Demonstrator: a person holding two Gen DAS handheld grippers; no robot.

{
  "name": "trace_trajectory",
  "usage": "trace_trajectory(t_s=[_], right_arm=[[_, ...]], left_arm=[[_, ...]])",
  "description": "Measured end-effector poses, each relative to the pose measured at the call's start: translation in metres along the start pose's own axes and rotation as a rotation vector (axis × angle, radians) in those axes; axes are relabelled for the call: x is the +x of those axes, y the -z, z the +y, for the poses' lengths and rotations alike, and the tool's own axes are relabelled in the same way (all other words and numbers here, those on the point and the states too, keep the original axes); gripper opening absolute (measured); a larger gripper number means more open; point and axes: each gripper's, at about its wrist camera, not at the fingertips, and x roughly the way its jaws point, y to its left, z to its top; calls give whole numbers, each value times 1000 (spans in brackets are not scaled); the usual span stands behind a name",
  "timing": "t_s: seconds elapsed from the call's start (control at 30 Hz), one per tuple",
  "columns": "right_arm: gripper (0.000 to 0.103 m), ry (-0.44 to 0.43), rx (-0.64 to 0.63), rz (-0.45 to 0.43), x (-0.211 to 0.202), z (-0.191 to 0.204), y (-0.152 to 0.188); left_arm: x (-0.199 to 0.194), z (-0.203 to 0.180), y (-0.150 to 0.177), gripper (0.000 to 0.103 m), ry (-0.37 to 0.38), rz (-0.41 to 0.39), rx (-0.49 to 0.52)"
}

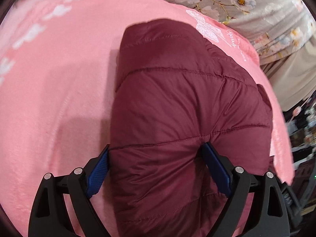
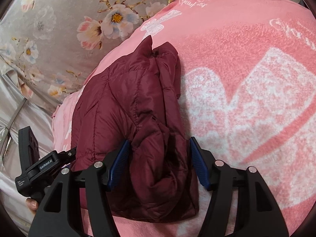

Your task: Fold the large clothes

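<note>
A dark red quilted jacket (image 1: 177,98) lies folded into a thick bundle on a pink blanket (image 1: 59,79). My left gripper (image 1: 156,154) stands wide open over the bundle's near end, and its blue pads flank the padding without squeezing it. In the right wrist view the same jacket (image 2: 122,102) shows its layered folded edge. My right gripper (image 2: 159,141) is open around that edge, with the blue pads (image 2: 197,164) beside the fabric and slightly apart from it.
The pink blanket (image 2: 246,79) carries white bow prints and covers a bed. A grey floral sheet (image 1: 256,4) (image 2: 59,29) lies beyond it. At the lower left of the right wrist view a person's thumb (image 2: 31,204) holds a black handle (image 2: 45,165).
</note>
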Motion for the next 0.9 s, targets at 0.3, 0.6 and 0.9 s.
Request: trace_trajectory(t_s=[0.3,0.6,0.9], right_arm=[[51,-65,-14,27,7,2,-4],[14,-31,-59,-24,-12,23,-2],[12,2,-250,-210,-57,107,-22]], left_arm=[[-3,-12,4,86,-18,-40,53],[-42,-42,8,30,-74,-125,225],[-116,-55,-12,23,1,-305,341]])
